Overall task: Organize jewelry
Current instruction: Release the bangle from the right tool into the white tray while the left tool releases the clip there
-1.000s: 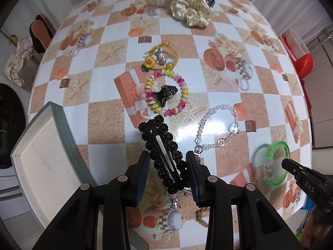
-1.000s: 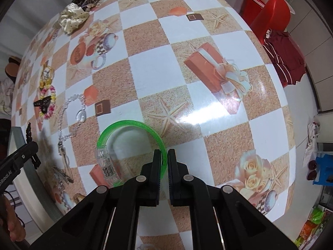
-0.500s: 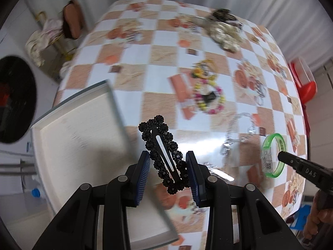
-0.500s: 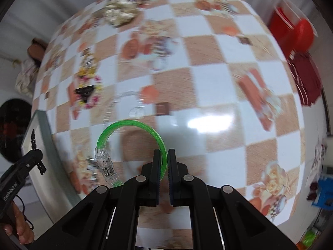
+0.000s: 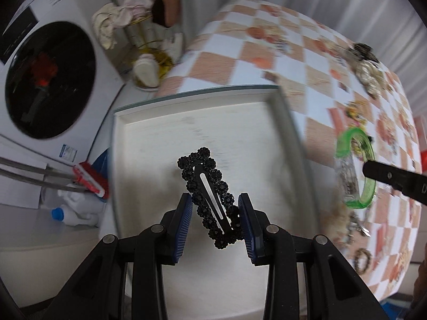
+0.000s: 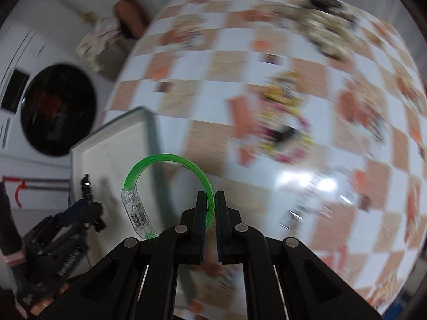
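Tongs both loaded: left tongs (image 5: 215,221) pinch clip (image 5: 210,197), long axis pointing ahead, directly over tray (image 5: 289,122). Right tongs (image 6: 210,208) clamp bangle (image 6: 165,160) at tray's table-side rim. Left nearer.

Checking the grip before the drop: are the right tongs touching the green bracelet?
Touching. The right wrist view shows the right tongs clamped on the green bracelet band.

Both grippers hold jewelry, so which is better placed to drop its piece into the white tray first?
Left. The left gripper holds the black beaded hair clip over the white tray; the right gripper's green plastic bracelet overlaps only its edge.
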The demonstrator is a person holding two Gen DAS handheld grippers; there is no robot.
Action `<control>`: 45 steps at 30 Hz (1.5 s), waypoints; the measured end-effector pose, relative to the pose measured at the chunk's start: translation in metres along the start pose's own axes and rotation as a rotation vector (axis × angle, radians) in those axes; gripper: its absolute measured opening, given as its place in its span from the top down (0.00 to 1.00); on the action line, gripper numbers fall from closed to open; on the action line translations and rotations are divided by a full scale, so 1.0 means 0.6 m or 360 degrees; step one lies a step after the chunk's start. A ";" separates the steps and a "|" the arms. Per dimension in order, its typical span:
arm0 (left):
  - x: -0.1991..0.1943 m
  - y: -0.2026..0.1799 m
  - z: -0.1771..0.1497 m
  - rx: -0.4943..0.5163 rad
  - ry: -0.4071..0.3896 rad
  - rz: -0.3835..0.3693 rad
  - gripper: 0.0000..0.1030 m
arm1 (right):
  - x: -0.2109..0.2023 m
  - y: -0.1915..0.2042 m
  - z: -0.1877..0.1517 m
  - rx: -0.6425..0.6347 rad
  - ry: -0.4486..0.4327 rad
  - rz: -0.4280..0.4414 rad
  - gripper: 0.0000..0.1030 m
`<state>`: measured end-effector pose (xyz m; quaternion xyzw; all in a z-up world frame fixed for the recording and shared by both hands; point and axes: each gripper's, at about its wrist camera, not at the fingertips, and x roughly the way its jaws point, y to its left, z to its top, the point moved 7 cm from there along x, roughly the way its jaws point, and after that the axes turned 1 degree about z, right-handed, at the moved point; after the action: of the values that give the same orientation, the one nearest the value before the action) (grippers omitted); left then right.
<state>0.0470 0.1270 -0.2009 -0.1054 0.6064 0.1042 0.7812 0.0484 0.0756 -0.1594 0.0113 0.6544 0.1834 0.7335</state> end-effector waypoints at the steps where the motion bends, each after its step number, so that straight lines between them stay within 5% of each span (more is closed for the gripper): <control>1: 0.008 0.017 -0.006 -0.0012 -0.0003 0.0012 0.60 | 0.013 0.024 0.008 -0.0043 0.0009 0.0012 0.94; 8: -0.014 0.262 -0.051 -0.0041 -0.0032 0.0038 0.60 | 0.085 0.122 0.045 -0.0217 0.0047 0.0027 0.94; 11: -0.009 0.322 -0.058 -0.0049 -0.0045 0.0050 0.60 | 0.114 0.143 0.057 -0.0254 0.0064 0.0031 0.94; 23: 0.013 0.322 -0.054 -0.0017 -0.0105 0.0134 0.59 | 0.168 0.161 0.069 -0.0344 0.0063 -0.0086 0.93; 27: 0.016 0.320 -0.050 -0.0022 -0.0104 0.0164 0.47 | 0.169 0.163 0.070 -0.0320 0.0064 -0.0084 0.92; 34: 0.018 0.323 -0.051 -0.0021 -0.0079 0.0174 0.46 | 0.168 0.163 0.072 -0.0267 0.0088 -0.0011 0.90; 37: 0.018 0.323 -0.052 -0.0021 -0.0064 0.0175 0.46 | 0.145 0.166 0.073 -0.0241 0.0052 0.0058 0.77; 39: 0.016 0.324 -0.051 -0.0025 -0.0051 0.0180 0.24 | 0.121 0.165 0.079 -0.0212 0.0001 0.0111 0.56; 40: 0.011 0.325 -0.050 -0.0035 -0.0069 0.0187 0.05 | 0.108 0.163 0.081 -0.0195 -0.0024 0.0130 0.55; 45: -0.006 0.312 -0.047 0.0018 -0.0102 0.0203 0.03 | 0.057 0.122 0.077 -0.0080 -0.0096 0.0169 0.44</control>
<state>-0.0343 0.2976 -0.2116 -0.0586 0.5870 0.1535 0.7927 0.0770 0.1639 -0.1666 0.0330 0.6256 0.2380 0.7422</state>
